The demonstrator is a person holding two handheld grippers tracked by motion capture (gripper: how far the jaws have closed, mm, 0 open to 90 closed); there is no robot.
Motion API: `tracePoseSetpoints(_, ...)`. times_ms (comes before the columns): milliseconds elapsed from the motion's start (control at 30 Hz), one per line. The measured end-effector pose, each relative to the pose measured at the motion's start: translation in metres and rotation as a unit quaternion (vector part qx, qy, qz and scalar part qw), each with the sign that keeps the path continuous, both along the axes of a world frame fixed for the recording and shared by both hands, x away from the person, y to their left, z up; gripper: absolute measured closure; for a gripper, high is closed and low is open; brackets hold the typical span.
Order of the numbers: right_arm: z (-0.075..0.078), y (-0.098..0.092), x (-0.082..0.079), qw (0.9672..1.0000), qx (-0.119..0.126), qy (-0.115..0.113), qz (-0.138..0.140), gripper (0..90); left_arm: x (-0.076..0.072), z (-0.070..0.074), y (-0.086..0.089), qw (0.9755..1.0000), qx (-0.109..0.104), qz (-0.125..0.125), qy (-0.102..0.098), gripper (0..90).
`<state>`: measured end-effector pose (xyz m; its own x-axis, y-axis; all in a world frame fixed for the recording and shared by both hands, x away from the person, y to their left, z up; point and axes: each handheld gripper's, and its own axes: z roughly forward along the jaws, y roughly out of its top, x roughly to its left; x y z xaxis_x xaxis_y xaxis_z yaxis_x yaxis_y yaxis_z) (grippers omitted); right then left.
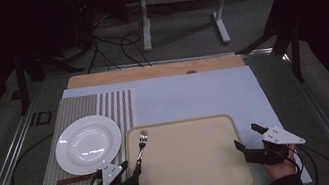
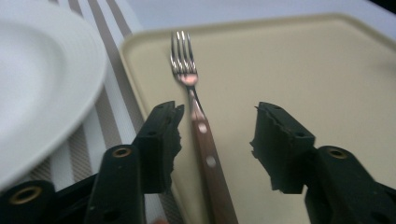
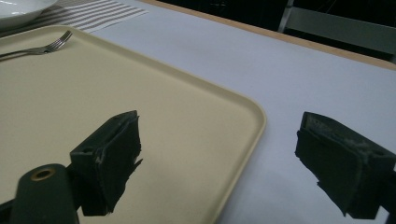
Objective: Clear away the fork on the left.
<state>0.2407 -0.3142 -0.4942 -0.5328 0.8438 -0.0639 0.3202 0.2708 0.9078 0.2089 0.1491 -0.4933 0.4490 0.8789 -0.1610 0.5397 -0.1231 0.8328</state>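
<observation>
A fork (image 2: 196, 116) with four bright steel tines and a slim brown handle set with pale rivets lies flat along the left edge of a beige tray (image 1: 200, 167), tines pointing away from the person. The tray is a smooth, matte rectangle with rounded corners and a low raised rim. The left gripper (image 2: 217, 140) hovers over the fork's handle with its black, ragged-edged pads parted, the handle between them but untouched. The right gripper (image 3: 219, 163) straddles the tray's right rim, its jaws spread wide and gripping nothing. Left of the tray sits a round, glossy white plate (image 1: 88, 144) on a grey-and-white striped placemat (image 1: 114, 106), with a pale blue cloth (image 1: 194, 97) covering the tabletop.
</observation>
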Motion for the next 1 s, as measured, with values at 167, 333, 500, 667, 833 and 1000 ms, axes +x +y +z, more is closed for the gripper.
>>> tracePoseSetpoints(167,0.0,0.0,0.0,1.0,0.001,-0.001,-0.001,13.6,0.005,0.018,0.016,0.9993,-0.022,0.01,-0.03,47.5)
tracePoseSetpoints(333,0.0,0.0,0.0,1.0,0.002,-0.001,-0.001,13.6,0.017,0.04,0.037,0.998,-0.014,-0.005,-0.061,43.8)
tracePoseSetpoints(500,0.001,-0.001,0.0,1.0,0.004,-0.001,-0.002,13.6,0.03,0.048,0.053,0.9971,-0.017,-0.039,-0.063,39.8)
tracePoseSetpoints(667,0.001,-0.002,-0.001,1.0,0.007,-0.002,-0.002,13.4,0.039,0.046,0.071,0.9951,0.012,-0.056,-0.08,28.5)
tracePoseSetpoints(833,0.0,-0.001,0.0,1.0,0.007,0.0,-0.002,13.3,0.047,0.039,0.098,0.9948,0.009,-0.041,-0.093,17.6)
tracePoseSetpoints(1000,0.0,-0.002,0.0,1.0,0.008,-0.001,-0.002,13.0,0.05,0.031,0.12,0.9937,0.022,-0.035,-0.104,14.4)
